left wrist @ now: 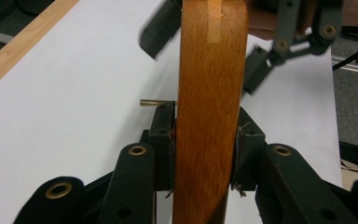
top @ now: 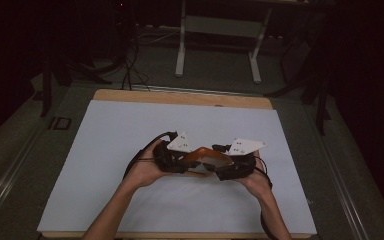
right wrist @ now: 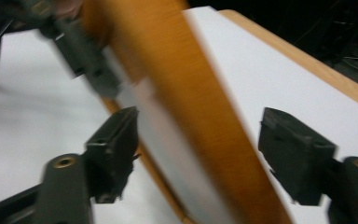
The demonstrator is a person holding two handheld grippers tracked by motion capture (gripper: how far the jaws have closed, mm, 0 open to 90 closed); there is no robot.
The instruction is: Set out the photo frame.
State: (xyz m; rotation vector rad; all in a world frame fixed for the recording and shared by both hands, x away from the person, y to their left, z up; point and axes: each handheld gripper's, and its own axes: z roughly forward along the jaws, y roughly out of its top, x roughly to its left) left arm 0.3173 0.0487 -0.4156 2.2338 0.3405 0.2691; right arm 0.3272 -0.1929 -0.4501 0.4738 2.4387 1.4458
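Left gripper (left wrist: 205, 140) clamped on wood frame (left wrist: 209, 93), held above white sheet (top: 130, 140). Right gripper (right wrist: 198, 154) jaws wide, either side of frame, not touching.

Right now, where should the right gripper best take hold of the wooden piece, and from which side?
Judging by its flat broad faces, the wooden piece is best pinched across its narrow thickness, on the free end away from the left gripper, which clamps it. The right gripper already straddles it, jaws open, so closing there seems sensible.
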